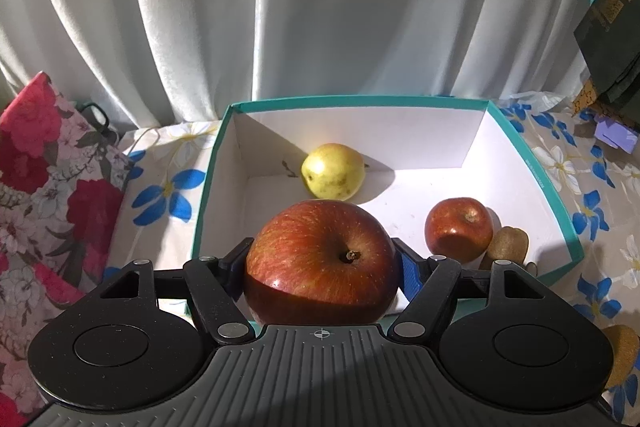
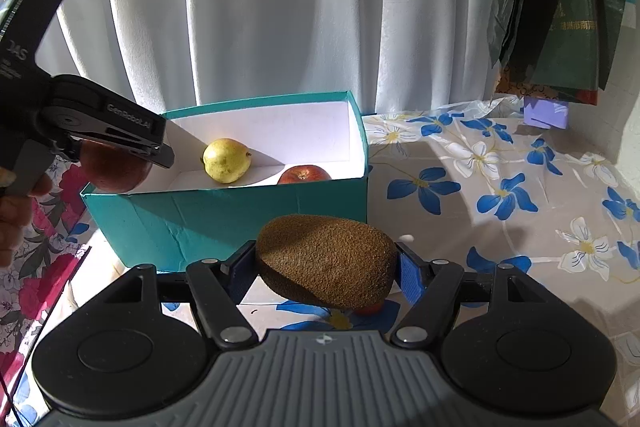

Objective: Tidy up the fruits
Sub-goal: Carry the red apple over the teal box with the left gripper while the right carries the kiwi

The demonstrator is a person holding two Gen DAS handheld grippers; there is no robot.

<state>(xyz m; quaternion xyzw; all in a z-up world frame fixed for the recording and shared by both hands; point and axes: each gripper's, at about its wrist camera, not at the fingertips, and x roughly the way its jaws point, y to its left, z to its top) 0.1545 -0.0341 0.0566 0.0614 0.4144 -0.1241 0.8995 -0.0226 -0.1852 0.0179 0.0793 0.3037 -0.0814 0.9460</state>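
My left gripper (image 1: pixel 322 263) is shut on a large red apple (image 1: pixel 320 259) and holds it over the near left edge of the teal box (image 1: pixel 360 101); it also shows in the right wrist view (image 2: pixel 120 155) with that apple (image 2: pixel 116 171). Inside the box lie a yellow pear (image 1: pixel 333 170), a smaller red apple (image 1: pixel 458 229) and a kiwi (image 1: pixel 508 245). My right gripper (image 2: pixel 326 263) is shut on a brown kiwi (image 2: pixel 326 259), held above the table in front of the box (image 2: pixel 224 223). The pear (image 2: pixel 225 160) and small apple (image 2: pixel 304 174) show there too.
A tablecloth with blue flowers (image 2: pixel 500 195) covers the table. A red floral cloth (image 1: pixel 52 195) lies at the left. White curtains (image 1: pixel 280 7) hang behind. Dark bags (image 2: pixel 560 7) hang at the right above a small purple box (image 2: pixel 546 113). Another kiwi (image 1: pixel 622 351) lies at the right edge.
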